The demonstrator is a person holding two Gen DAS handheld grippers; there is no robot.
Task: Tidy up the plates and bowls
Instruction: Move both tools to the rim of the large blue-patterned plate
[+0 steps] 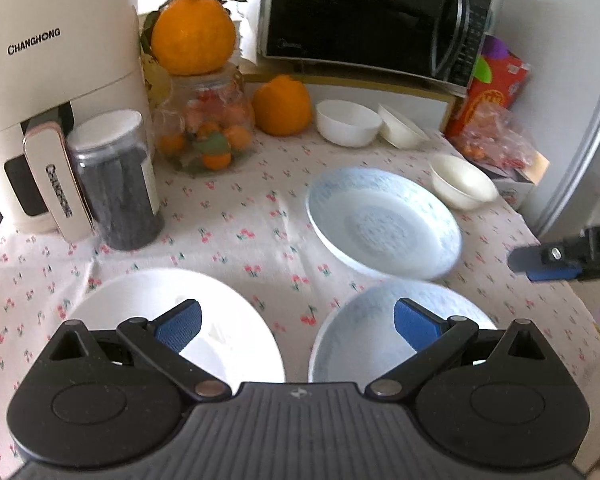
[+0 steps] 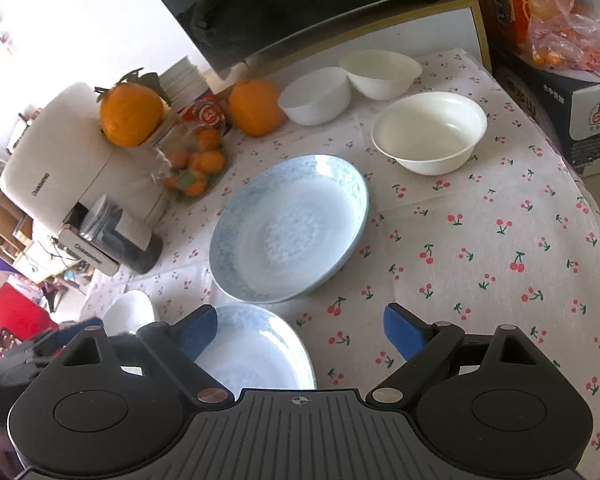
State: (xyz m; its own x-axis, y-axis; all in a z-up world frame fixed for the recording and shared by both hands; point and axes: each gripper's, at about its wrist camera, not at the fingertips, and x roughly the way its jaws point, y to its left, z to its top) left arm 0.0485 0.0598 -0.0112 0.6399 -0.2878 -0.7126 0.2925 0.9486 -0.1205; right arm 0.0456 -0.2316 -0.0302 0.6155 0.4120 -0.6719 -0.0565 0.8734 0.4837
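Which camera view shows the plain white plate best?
The left wrist view: the plain white plate lies large right below, partly behind the fingers. The right wrist view catches only a small slice at its lower left.

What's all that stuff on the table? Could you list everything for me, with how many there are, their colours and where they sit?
Patterned plates: two, pale blue, middle and near edge of the table.
Plain plate: one, white, near edge beside the blue one.
Bowls: three, white to cream, two at the back, one closer on the right.
Large oranges: two, one on the glass jar, one beside it.
Glass jar: one, clear, small orange fruit inside.
Dark canister: one, white lid, left.
Air fryer: one, cream, far left.
Microwave: one, black, at the back.
Tablecloth: white with red cherries.
Left tongs: black, blue pads, open, empty.
Right tongs: same, open, empty.
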